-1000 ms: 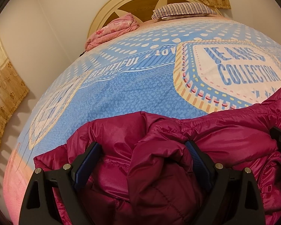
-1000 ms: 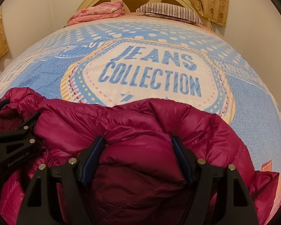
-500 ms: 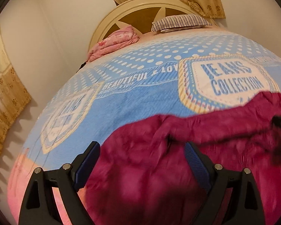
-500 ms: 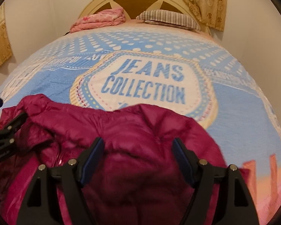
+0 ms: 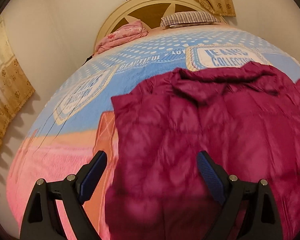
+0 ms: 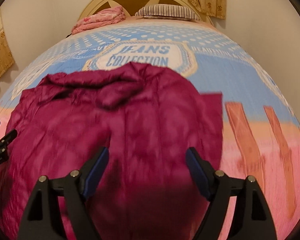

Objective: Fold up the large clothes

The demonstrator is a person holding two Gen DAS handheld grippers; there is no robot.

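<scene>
A large magenta puffer jacket [image 5: 210,124] lies spread over the near part of the bed; it also shows in the right wrist view [image 6: 118,124]. My left gripper [image 5: 152,170] has its jaws wide apart, with jacket fabric running between them from below the frame. My right gripper [image 6: 147,166] also has its jaws wide apart with fabric between them. Whether either one pinches the jacket is hidden below the frame. The left gripper's tip shows at the left edge of the right wrist view [image 6: 2,140]. Both views are motion-blurred.
The bed carries a blue "JEANS COLLECTION" cover [image 6: 220,64] with a pink near end [image 5: 50,160]. A folded pink quilt [image 5: 124,36] and a striped pillow [image 5: 190,18] lie at the headboard. Walls and curtains [image 5: 8,92] flank the bed.
Both grippers have pulled back and up toward the bed's foot. The bunched jacket has been drawn out flatter and longer over the cover, and the pink end of the bed has come into view.
</scene>
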